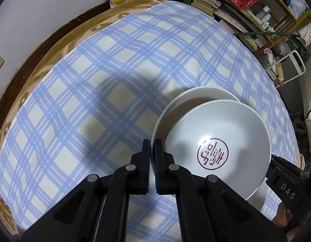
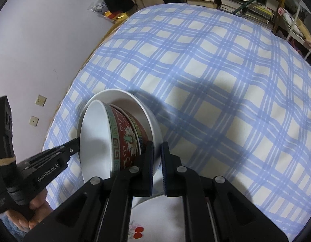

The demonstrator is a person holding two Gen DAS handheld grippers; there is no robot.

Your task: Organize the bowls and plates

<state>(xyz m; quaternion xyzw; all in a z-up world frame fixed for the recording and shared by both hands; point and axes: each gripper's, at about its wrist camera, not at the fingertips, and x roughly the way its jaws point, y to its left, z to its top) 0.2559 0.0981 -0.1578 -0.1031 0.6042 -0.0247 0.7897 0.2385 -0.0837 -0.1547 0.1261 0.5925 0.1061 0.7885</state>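
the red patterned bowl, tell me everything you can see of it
The red patterned bowl looks like glazed ceramic: plain white inside, red outside with a floral motif and a green key-pattern band under the rim. It sits nested in a larger white bowl, tilted in the right wrist view. The left gripper meets its rim.

bowl (image 1: 216,141): glossy glazed ceramic
patterned bowl (image 2: 127,139): glossy red enamel
tablecloth (image 1: 95,80): matt checked cloth
left gripper (image 1: 152,147): matt black plastic
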